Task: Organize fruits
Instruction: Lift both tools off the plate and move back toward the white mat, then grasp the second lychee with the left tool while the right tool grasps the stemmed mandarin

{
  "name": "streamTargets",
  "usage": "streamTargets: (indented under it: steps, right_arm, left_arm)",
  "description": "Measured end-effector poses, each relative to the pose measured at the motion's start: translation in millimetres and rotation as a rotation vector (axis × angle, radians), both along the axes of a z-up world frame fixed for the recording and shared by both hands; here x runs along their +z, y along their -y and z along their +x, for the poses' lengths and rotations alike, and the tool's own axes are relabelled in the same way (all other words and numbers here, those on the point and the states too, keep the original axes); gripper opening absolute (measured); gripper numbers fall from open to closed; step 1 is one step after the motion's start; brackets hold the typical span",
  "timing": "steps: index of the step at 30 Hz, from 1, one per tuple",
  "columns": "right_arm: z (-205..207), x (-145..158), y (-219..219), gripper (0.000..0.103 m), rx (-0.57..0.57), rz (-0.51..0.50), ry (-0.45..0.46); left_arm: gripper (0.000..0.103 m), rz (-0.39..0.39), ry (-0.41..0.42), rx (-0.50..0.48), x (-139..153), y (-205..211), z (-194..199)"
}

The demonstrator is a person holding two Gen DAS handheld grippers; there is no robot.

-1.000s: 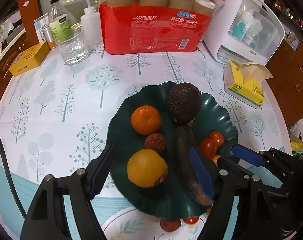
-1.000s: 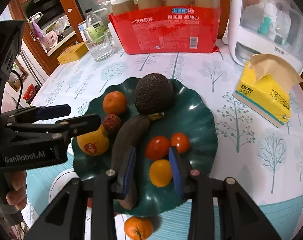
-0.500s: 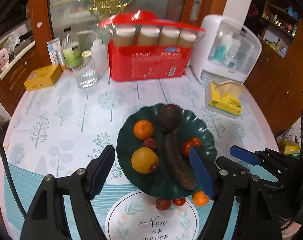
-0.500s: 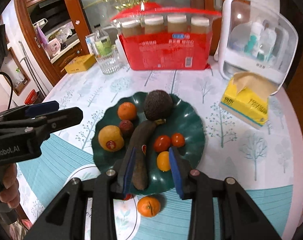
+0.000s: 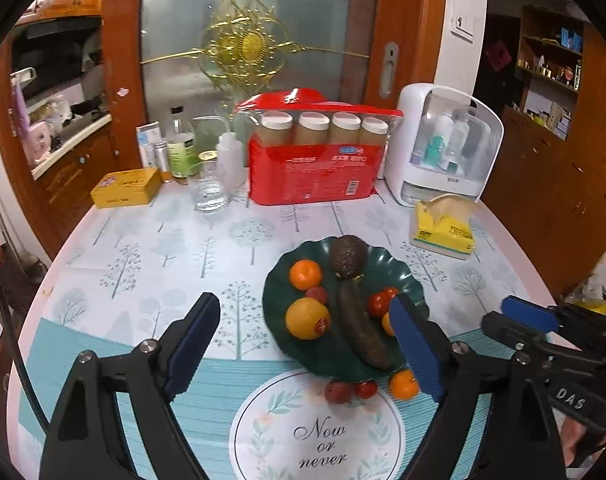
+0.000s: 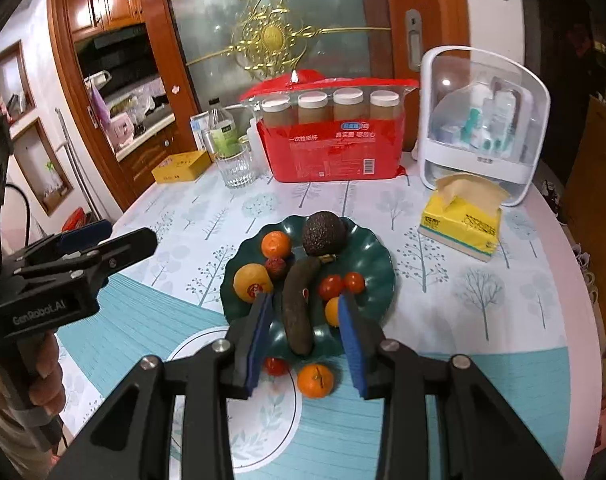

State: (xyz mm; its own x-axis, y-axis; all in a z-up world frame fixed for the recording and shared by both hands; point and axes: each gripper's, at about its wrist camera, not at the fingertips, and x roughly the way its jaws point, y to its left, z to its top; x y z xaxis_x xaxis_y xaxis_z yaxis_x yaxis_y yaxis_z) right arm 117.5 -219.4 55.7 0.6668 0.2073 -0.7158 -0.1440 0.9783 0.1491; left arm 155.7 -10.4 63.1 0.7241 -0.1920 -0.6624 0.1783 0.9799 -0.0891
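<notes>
Both tongs pulled up and back from plate [image 5: 413,280] since a second ago. Left tongs [image 5: 307,344] opening, empty; right tongs [image 6: 305,334] slightly parted, empty. Mandarin [image 6: 315,380], tomato [image 6: 276,365] below them, unplated; sorting unfinished.

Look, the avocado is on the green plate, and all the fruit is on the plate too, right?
Not all. The avocado is on the green plate, but a small orange and a tomato lie on the table just in front of it. The right wrist view shows them.
</notes>
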Motion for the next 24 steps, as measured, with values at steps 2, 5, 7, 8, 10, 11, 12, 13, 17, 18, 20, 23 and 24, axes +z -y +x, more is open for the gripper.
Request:
streamTargets:
  steps: [2, 5, 7, 8, 10, 11, 12, 13, 17, 18, 20, 23, 24]
  right_arm:
    - [-9.1, -6.2, 2.2, 0.040, -0.018, -0.003, 0.004]
    - [-19.9, -17.2, 5.3, 0.044, -0.046, -0.010, 0.011]
    - [-27.8, -25.2, 6.6, 0.050, -0.060, -0.013, 0.016]
    - [-30.5, -28.4, 7.5, 0.052, -0.067, -0.012, 0.018]
    - [-34.5, -35.5, 10.8, 0.055, -0.084, -0.006, 0.020]
    - [-36.3, -39.3, 12.2, 0.055, -0.092, -0.001, 0.019]
    - [-37.9, -42.4, 13.2, 0.055, -0.095, 0.004, 0.016]
    - [-39.1, -46.4, 14.2, 0.055, -0.099, 0.010, 0.012]
    - [-42.6, -61.7, 14.6, 0.055, -0.107, -0.007, -0.006]
    - [-43.0, -65.0, 13.6, 0.055, -0.106, -0.014, -0.009]
    - [-43.9, -73.0, 11.9, 0.055, -0.099, -0.026, -0.017]
    - [-41.4, -89.3, 9.7, 0.055, -0.090, -0.027, -0.049]
    - [-39.5, -95.8, 9.2, 0.055, -0.090, -0.023, -0.066]
  left_arm:
    - [0.086, -0.007, -0.001, 0.002, -7.4, -1.8, -8.5]
    - [0.086, -0.009, 0.000, 0.002, -24.4, -2.2, -21.5]
    - [0.086, -0.001, -0.001, 0.004, -38.6, -0.9, -28.8]
    - [0.086, 0.000, -0.006, 0.007, -47.0, -0.5, -32.0]
    - [0.086, -0.001, -0.017, 0.010, -60.4, 0.5, -36.2]
    - [0.086, -0.002, -0.025, 0.010, -66.5, 1.5, -37.5]
    - [0.086, -0.002, -0.033, 0.009, -72.8, 2.3, -38.4]
    - [0.086, -0.001, -0.039, 0.007, -78.2, 3.5, -38.9]
    - [0.086, 0.005, -0.048, -0.005, -94.8, 6.5, -42.5]
    - [0.086, 0.003, -0.053, -0.011, -98.7, 7.2, -42.5]
    - [0.086, 0.010, -0.076, -0.022, -109.1, 9.3, -40.2]
    - [0.086, 0.022, -0.112, -0.027, -123.4, 13.6, -35.0]
    - [0.086, 0.025, -0.126, -0.033, -129.3, 15.2, -32.4]
